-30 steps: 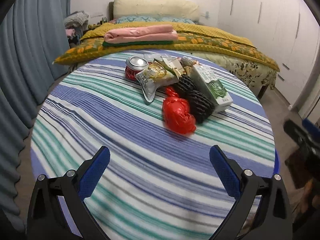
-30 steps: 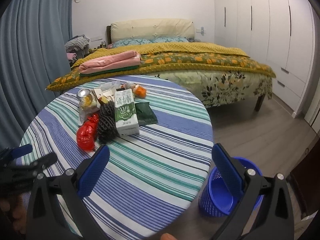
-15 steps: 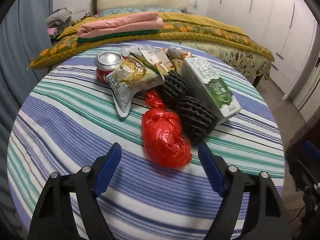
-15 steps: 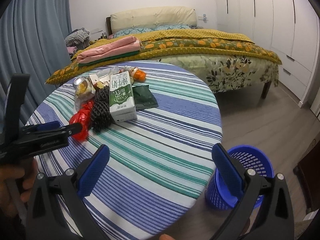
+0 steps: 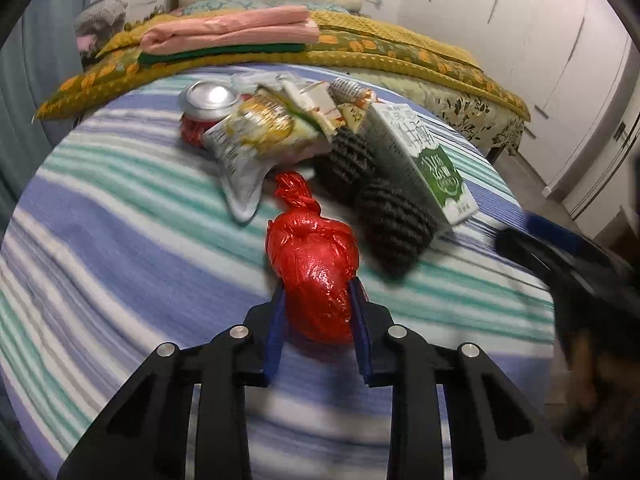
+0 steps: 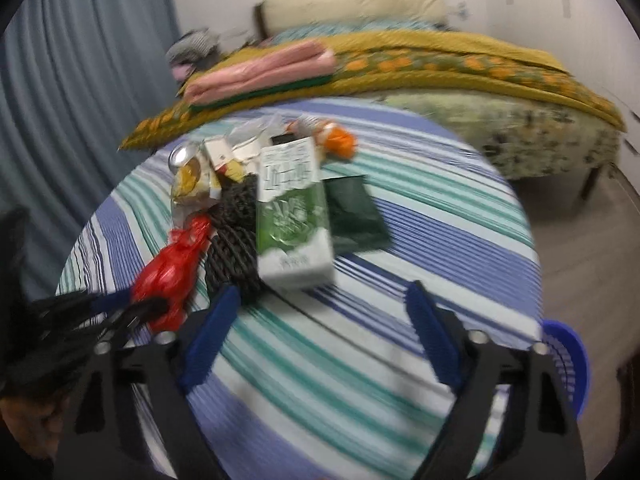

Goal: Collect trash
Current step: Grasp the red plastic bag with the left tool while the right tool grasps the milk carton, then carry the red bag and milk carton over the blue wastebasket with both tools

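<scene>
Closing jaws, left: left gripper (image 5: pixel 317 298) narrowing on the red knotted bag (image 5: pixel 314 268); blue pads touch both its sides; bag rests on the striped worktop (image 5: pixel 120 240)
Pile behind bag: snack wrapper (image 5: pixel 256 140) and drink can (image 5: pixel 208 98) to the left; two black ribbed rolls (image 5: pixel 394 220) and green-white milk carton (image 5: pixel 424 160) to the right
Jaws, right: right gripper (image 6: pixel 320 320) wide but closing; nothing between them; hovering just before the carton
Bin: blue basket (image 6: pixel 576 364) beside the worktop's right edge, on the floor
</scene>
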Tool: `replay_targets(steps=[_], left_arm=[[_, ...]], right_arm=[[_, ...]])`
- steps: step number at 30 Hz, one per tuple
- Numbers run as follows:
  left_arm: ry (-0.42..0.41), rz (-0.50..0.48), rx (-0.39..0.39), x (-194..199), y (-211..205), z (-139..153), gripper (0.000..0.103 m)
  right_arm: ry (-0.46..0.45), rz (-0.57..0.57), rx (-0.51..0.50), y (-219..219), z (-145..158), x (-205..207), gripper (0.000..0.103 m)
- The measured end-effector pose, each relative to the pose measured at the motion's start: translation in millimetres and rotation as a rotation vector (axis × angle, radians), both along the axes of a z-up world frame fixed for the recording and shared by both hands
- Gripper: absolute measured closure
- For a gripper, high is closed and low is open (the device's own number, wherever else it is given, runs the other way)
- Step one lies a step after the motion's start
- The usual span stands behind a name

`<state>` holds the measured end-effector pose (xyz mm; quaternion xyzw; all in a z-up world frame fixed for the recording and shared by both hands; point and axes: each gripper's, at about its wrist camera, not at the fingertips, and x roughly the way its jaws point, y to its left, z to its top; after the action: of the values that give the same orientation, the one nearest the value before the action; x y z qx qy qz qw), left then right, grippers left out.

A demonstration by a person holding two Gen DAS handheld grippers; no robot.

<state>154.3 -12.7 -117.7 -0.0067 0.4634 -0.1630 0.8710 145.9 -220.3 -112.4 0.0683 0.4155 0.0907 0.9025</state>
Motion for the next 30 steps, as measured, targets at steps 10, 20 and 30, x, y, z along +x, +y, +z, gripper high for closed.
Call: replay_targets(steps=[10, 20, 30], left_arm=[[0.031, -0.024, -0.013, -38.2, 22.7, 3.1, 0.071], [-0.017, -0.035, 0.001, -53.0, 30.9, 4.5, 0.026], [0.012, -0.029, 0.014, -37.6, 21.0, -1.5, 0.025]], right_arm=[[0.077, 0.104, -0.021, 16.5, -14.7, 48.3, 0.055], [0.129, 0.147, -0.012, -3.4, 3.1, -36.3, 0.055], [0.198, 0.122, -0.097, -2.0, 0.0, -30.8, 0.039]])
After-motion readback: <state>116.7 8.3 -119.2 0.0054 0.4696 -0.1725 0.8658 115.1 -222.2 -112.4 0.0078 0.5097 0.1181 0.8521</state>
